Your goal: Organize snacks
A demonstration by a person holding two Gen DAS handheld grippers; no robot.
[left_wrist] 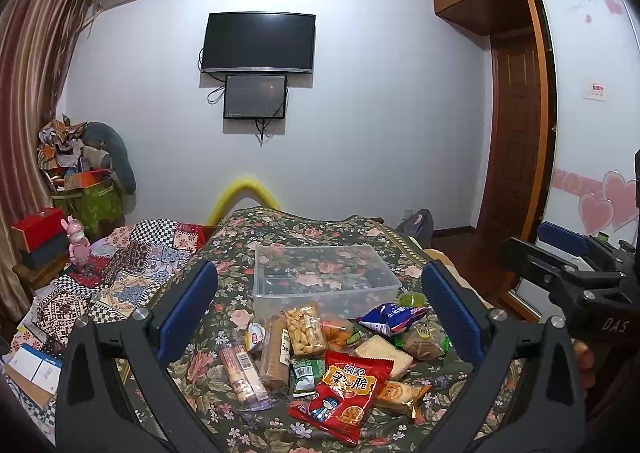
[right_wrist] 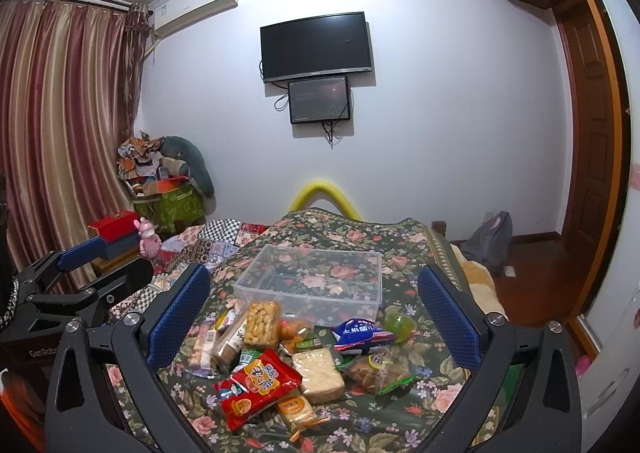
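Fingers of both the left gripper [left_wrist: 320, 309] and right gripper [right_wrist: 316, 309] are wide open and empty, so take 1 top packet, the red packet [left_wrist: 346, 393], then lift it into the clear box [left_wrist: 326, 277].

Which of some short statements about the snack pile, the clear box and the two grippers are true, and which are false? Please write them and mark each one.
1. The clear plastic box already holds several snacks. False: it is empty; only the floral bedspread shows through it.
2. The red snack packet lies at the near side of the pile. True.
3. The left gripper is shut on the peanut packet. False: it is open and holds nothing.
4. The right gripper is open. True.
5. The blue packet lies beside a small green cup. True.
6. The wall television shows a bright picture. False: its screen is dark.
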